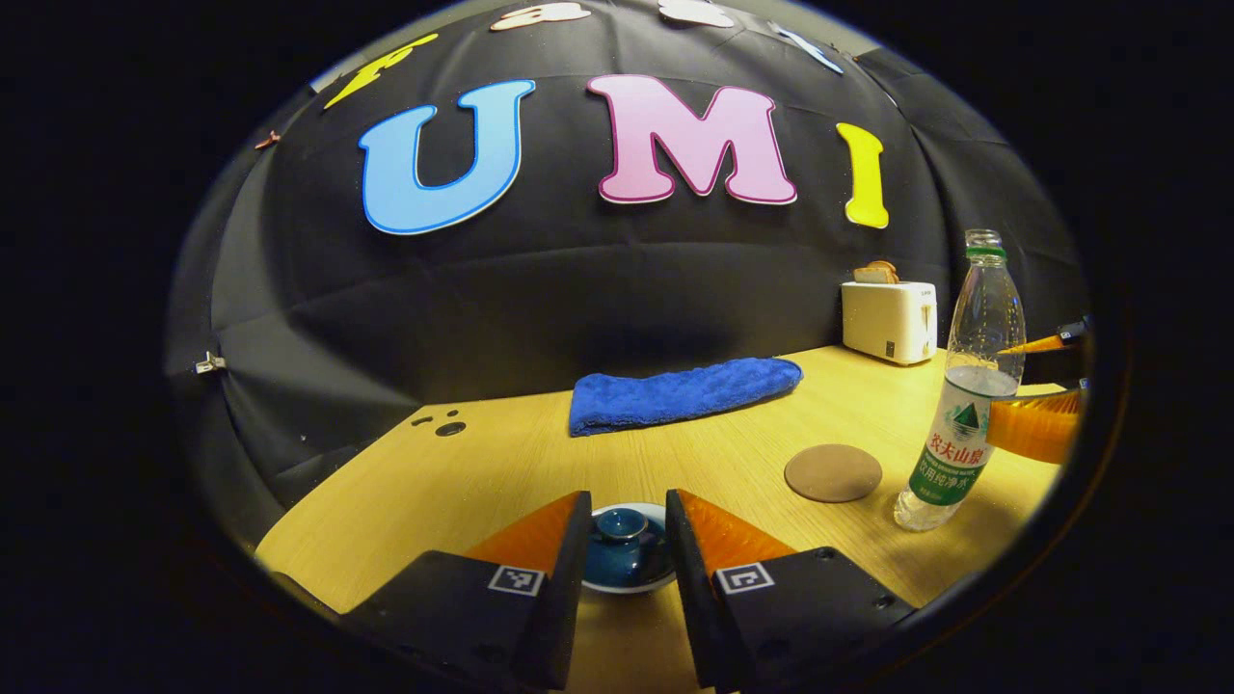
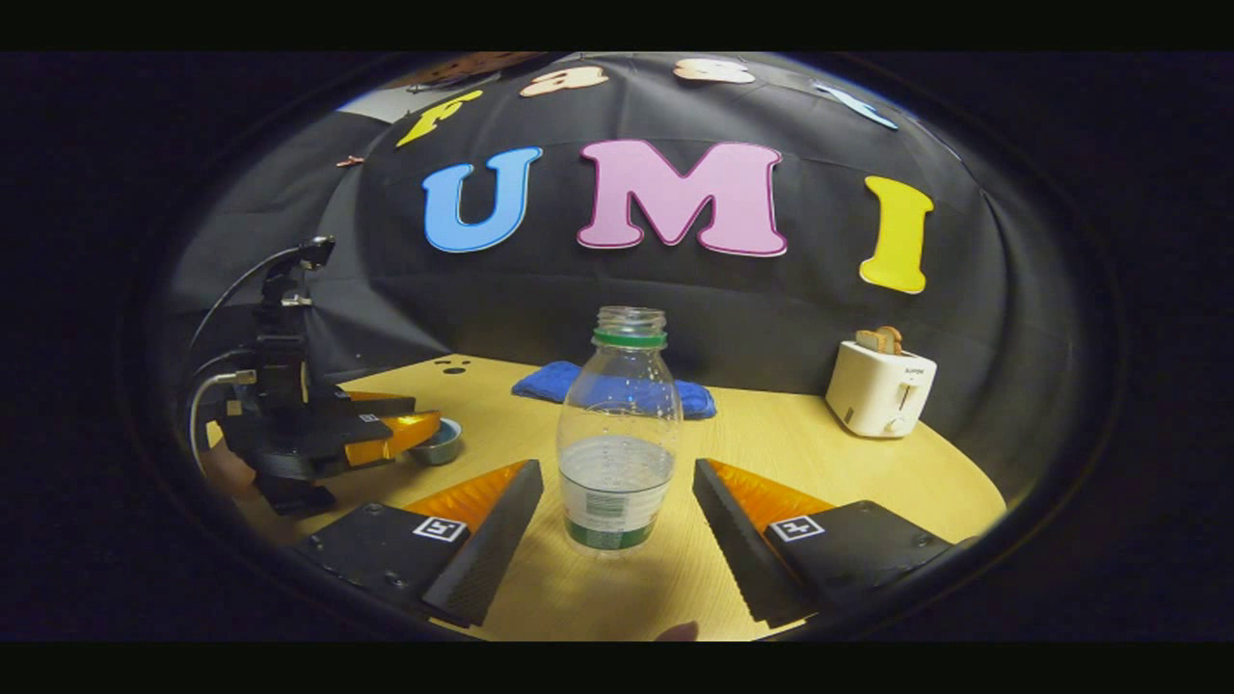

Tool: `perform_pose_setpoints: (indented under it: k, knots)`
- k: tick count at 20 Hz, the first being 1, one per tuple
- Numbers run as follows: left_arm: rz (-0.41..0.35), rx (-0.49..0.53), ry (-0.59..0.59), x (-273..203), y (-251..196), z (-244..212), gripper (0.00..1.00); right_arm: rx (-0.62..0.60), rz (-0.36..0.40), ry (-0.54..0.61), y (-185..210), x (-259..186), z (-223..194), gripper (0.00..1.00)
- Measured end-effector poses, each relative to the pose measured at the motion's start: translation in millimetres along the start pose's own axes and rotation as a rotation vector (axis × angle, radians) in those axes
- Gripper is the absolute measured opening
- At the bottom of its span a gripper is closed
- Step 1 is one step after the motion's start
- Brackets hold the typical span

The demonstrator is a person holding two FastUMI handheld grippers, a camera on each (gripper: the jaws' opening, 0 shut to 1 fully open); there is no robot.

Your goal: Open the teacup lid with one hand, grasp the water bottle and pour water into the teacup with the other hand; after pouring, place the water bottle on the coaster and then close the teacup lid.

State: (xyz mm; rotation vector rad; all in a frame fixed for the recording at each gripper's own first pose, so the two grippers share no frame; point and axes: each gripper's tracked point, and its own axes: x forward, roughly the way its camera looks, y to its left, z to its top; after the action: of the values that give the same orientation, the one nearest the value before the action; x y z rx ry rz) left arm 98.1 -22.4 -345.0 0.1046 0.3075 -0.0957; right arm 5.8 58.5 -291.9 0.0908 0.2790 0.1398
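Lighting even, from overhead; light wooden tabletop (image 1: 675, 453) bright, black cloth backdrop dim. Focus sharp (edges strongly bowed by fisheye). Shadows soft.

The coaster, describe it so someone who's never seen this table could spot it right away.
On the wooden table, in front of the blue towel, the coaster lies just left of the water bottle. It is the only flat brown disc there.
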Motion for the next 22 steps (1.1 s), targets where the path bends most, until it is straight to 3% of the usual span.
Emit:
perform_pose_setpoints:
  k: [1, 2, 5, 7, 8, 9, 14, 15, 16, 19, 20, 22]
  knots:
    - [-0.003, -0.002, 0.004, 1.6, -0.2, -1.4, 0.58, 0.0, -0.001, 0.001, 0.3, 0.6, -0.4, 0.98]
    - [0.0, -0.001, 0.011, 2.9, -0.6, -4.3, 0.48, 0.001, -0.002, 0.0, -0.2, 0.7, -0.4, 0.98]
    - [0.012, -0.002, 0.016, 7.8, 1.8, -5.5, 0.44, 0.005, -0.003, 0.0, 1.3, 1.9, -1.4, 0.97]
    - [0.01, 0.0, 0.018, 7.4, 1.2, -7.1, 0.31, 0.002, 0.002, 0.006, 2.4, 3.5, -2.9, 0.98]
    - [0.011, 0.001, 0.019, 7.1, 2.1, -7.9, 0.36, 0.005, 0.006, 0.008, 4.1, 4.6, -5.1, 0.98]
    - [0.01, -0.004, 0.009, 7.2, 2.5, -5.2, 0.31, 0.011, 0.013, 0.012, 5.6, 5.4, -6.9, 0.98]
    - [0.024, -0.073, -0.054, 1.4, 8.4, 20.7, 0.31, 0.039, 0.03, 0.03, 7.7, 13.8, -18.7, 0.98]
    - [0.023, -0.08, -0.068, -1.6, 11.1, 29.3, 0.27, 0.043, 0.035, 0.039, 8.4, 16.4, -21.7, 0.98]
    - [0.024, -0.082, -0.078, -6.8, 12.6, 35.3, 0.31, 0.045, 0.039, 0.046, 9.8, 19.1, -24.7, 0.98]
    - [0.033, -0.05, -0.087, -16.5, 18.6, 43.6, 0.27, 0.041, 0.053, 0.071, 11.9, 26.7, -34.6, 0.96]
    - [0.034, -0.046, -0.085, -19.4, 20.5, 43.6, 0.31, 0.036, 0.05, 0.081, 9.4, 27.5, -37.7, 0.98]
    - [0.037, -0.049, -0.072, -23.8, 23.4, 40.0, 0.27, 0.031, 0.041, 0.091, 6.5, 30.5, -41.5, 0.98]
